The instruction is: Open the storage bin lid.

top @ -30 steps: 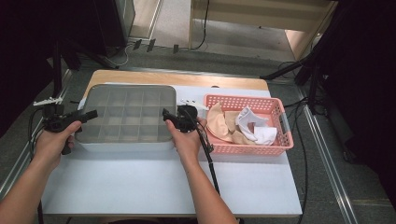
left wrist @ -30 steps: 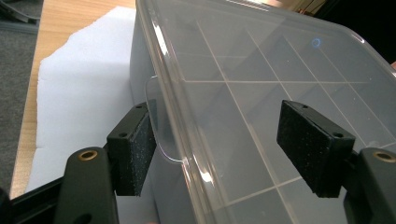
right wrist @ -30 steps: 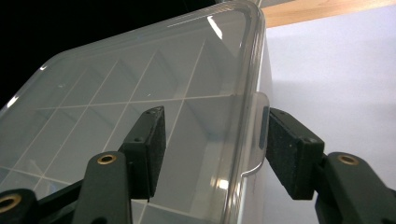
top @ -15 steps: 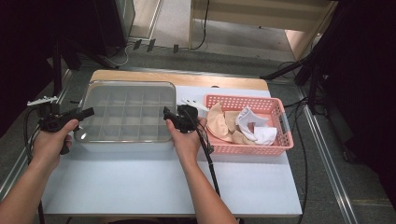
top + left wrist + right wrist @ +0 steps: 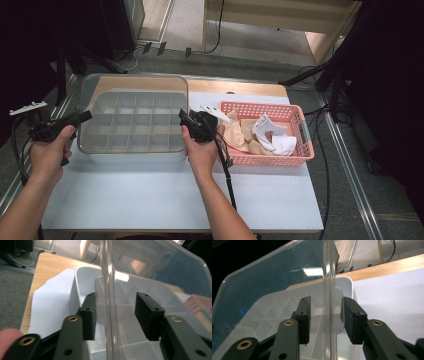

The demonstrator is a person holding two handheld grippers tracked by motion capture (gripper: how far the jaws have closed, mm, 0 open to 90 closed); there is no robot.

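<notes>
With the clear plastic lid (image 5: 135, 90) tilted over the grey compartment tray (image 5: 132, 125), left claw (image 5: 116, 315) and right claw (image 5: 325, 320), just closing, straddle its edges at 9 and 3 o'clock, pads not yet pressing

The surface (image 5: 150, 200) is a wooden top, and a white sheet covers most of it. Bare wood shows along the far edge. A grey box with many compartments (image 5: 132, 127) stands on the left part of the sheet. A pink basket (image 5: 295, 155) stands just beside it on the right part, holding pieces of cloth. The near half of the sheet is bare.
</notes>
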